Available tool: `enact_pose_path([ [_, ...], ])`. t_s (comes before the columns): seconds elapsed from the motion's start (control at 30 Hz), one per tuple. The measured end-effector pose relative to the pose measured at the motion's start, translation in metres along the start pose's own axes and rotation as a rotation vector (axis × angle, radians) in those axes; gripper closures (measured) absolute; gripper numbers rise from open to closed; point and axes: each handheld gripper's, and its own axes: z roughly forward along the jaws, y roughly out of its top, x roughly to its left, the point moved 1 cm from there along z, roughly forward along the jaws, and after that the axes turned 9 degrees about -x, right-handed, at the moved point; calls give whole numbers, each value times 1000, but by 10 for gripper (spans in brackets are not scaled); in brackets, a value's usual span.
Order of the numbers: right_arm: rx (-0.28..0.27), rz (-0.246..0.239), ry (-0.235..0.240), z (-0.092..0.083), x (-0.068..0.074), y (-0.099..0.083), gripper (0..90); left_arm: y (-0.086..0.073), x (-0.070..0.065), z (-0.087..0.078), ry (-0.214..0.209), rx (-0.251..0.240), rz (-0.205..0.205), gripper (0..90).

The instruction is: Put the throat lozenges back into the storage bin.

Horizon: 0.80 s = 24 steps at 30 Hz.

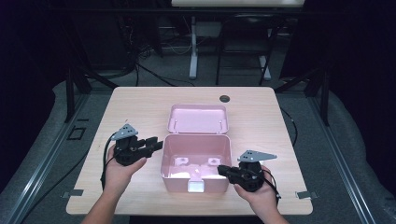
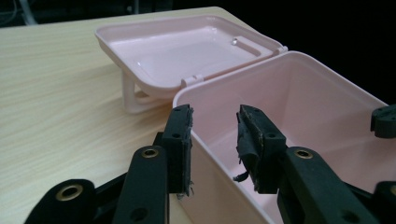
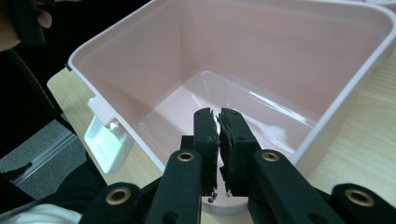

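Pink plastic box [image 1: 196, 161] with rounded corners sits open near the front middle of my light wood-grain worktop [image 1: 140, 100], its white front latch [image 1: 195, 185] facing me and its hinged pink lid [image 1: 198, 118] laid back flat behind it. I can read no brand, label or writing on it anywhere. My right gripper [image 1: 223, 170] rests at the box's front right corner; in the right gripper view its fingers [image 3: 205, 135] are pressed almost together, with the near wall of the box right at them, though I cannot tell whether they pinch it. My left gripper [image 1: 156, 142] hangs just beside the box's left rim, its fingers [image 2: 180, 144] spread either side of that wall without touching it. Farther back, a dark round grommet [image 1: 224, 98] marks the worktop's rear edge. Beyond, grey carpeted floor [image 1: 299, 70], trailing cables and the white leg [image 1: 193, 51] of another table stand in a dim room.
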Motion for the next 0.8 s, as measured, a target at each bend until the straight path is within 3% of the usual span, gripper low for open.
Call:
enact_pose_path([
  [0.07,-3,-9,1,-1,2,5,852,-4,2,-1,9,24,5,633],
  [0.2,-10,-21,-3,-4,4,11,838,-4,3,-5,14,21,8,614],
  [0.43,9,-42,-4,-9,2,25,704,-6,8,-17,41,11,19,575],
  [0.63,43,-58,-21,-15,-5,37,616,-8,14,-23,65,31,25,544],
  [0.8,27,-46,-41,-22,-16,46,538,-8,16,-26,73,32,33,532],
])
